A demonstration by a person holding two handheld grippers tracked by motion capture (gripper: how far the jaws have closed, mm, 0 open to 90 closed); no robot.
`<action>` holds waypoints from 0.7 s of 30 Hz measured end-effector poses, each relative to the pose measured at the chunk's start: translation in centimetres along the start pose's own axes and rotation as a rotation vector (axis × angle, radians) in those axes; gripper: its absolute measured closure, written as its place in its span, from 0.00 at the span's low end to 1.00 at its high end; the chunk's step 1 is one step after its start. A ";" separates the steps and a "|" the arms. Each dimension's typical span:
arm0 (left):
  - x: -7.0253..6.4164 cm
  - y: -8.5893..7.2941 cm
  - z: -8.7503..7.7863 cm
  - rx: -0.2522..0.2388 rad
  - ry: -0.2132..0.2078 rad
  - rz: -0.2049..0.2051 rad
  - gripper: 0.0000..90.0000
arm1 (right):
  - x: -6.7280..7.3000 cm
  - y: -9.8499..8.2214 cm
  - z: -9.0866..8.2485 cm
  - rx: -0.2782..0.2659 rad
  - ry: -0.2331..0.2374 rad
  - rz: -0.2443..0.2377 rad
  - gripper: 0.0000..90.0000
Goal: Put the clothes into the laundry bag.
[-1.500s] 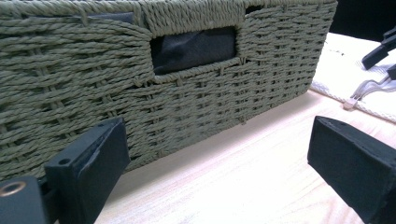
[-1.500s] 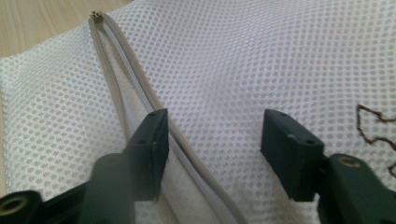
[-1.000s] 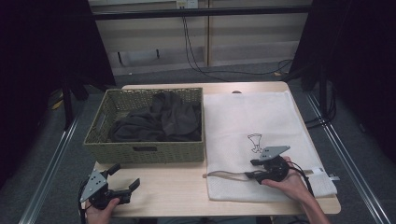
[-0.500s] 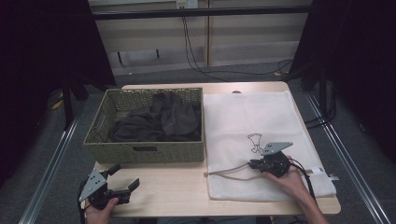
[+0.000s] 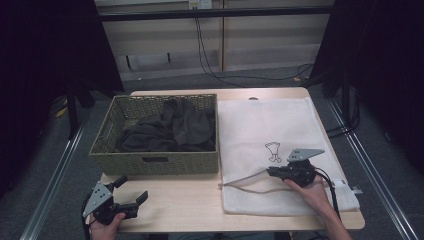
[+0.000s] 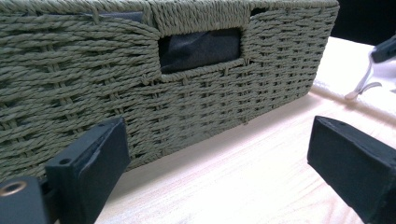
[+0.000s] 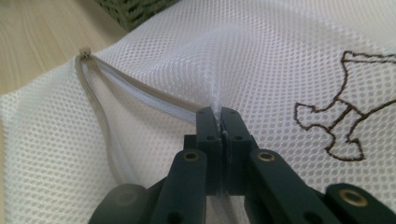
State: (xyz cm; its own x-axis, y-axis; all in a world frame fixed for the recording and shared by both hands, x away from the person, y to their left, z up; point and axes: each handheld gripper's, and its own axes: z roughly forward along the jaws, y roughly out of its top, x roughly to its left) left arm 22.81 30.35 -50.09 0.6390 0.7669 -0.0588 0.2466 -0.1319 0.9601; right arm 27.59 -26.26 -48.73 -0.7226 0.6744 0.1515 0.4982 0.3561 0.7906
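A white mesh laundry bag (image 5: 270, 125) with a dark embroidered motif (image 7: 345, 121) lies flat on the right half of the table. My right gripper (image 5: 270, 172) rests on its front part, pointing left. Its jaws have just been closing and now pinch a fold of the bag's top mesh layer (image 7: 218, 116), beside the zipper edge (image 7: 135, 91). A woven green basket (image 5: 155, 165) holding dark clothes (image 5: 170, 130) stands on the left half. My left gripper (image 5: 131, 189) is held open at the table's front left, facing the basket wall (image 6: 93, 84), nothing between its jaws.
The light wooden tabletop (image 5: 180, 200) shows bare in front of the basket. Dark cloth shows through the basket's handle hole (image 6: 201, 46). Dark curtains hang at both sides, and cables run down the wall behind the table.
The right gripper's jaws went from open to closed on the bag's mesh near the zipper edge. The left gripper has kept its place.
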 end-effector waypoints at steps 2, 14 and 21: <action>0.0 0.0 0.1 0.004 0.001 0.008 0.06 | 0.0 0.1 -0.2 -0.011 0.003 0.004 0.98; 0.1 -0.1 0.3 -0.023 -0.034 -0.030 0.05 | 0.1 1.4 -1.6 -0.092 0.002 0.025 0.99; 0.2 0.0 0.4 -0.017 -0.032 -0.034 0.05 | -0.3 2.4 -2.8 -0.152 -0.002 0.031 0.99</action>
State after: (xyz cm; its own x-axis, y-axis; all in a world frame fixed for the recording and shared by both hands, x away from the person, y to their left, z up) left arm 23.19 30.23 -50.21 0.6534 0.7504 -0.0999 0.2566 -0.0955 0.9618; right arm 27.69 -27.36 -45.21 -0.7070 0.6850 0.1758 0.4416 0.2333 0.8664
